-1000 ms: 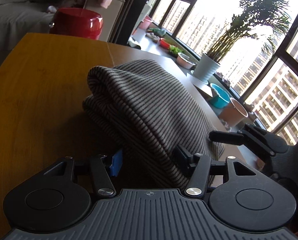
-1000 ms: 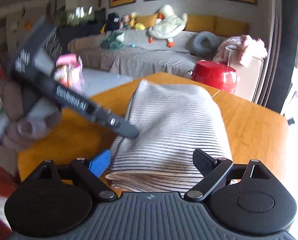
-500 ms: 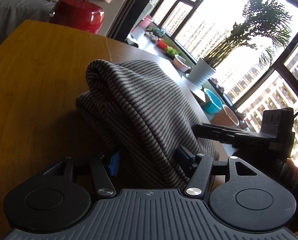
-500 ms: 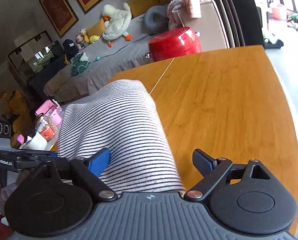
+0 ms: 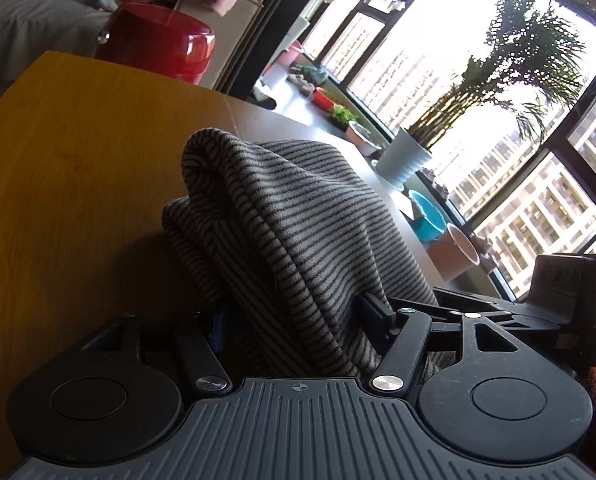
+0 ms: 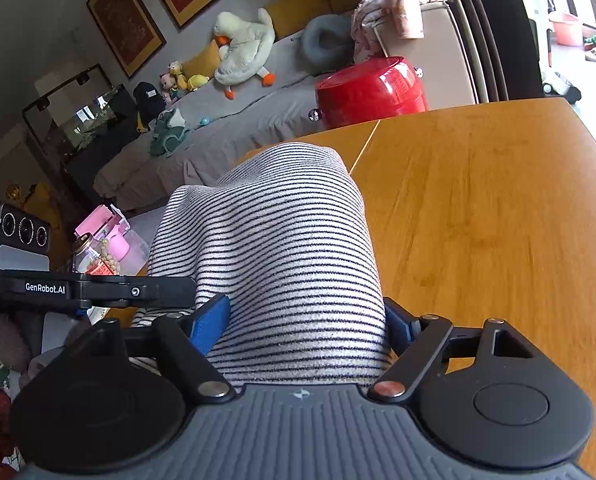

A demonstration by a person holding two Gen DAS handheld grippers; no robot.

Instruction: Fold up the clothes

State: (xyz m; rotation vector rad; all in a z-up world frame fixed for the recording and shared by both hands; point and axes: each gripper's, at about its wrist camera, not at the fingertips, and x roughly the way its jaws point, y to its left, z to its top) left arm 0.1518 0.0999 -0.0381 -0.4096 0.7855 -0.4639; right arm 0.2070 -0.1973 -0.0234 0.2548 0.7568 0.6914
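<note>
Sunlit from tall windows, the living room held a warm wooden table [image 6: 478, 208] on which the task's thing lay: a thick grey knit garment with thin dark stripes [image 6: 281, 240], already doubled into a bulky bundle near the table's near edge. Its near end ran straight into both tools, probably so the two could lift that end together for another fold. The right gripper [image 6: 304, 324] straddled the bundle, blue pads at either flank, jaws closing on the cloth though not visibly pinching yet. The left gripper [image 5: 293, 316] had the fabric draped between its fingers, jaws opening, so its hold looked slack. Each tool showed in the other's view, side by side at the same hem. Beyond stood a glossy red round stool [image 6: 372, 90], a grey sofa with a white plush duck [image 6: 241, 46], and a potted palm [image 5: 498, 80].
</note>
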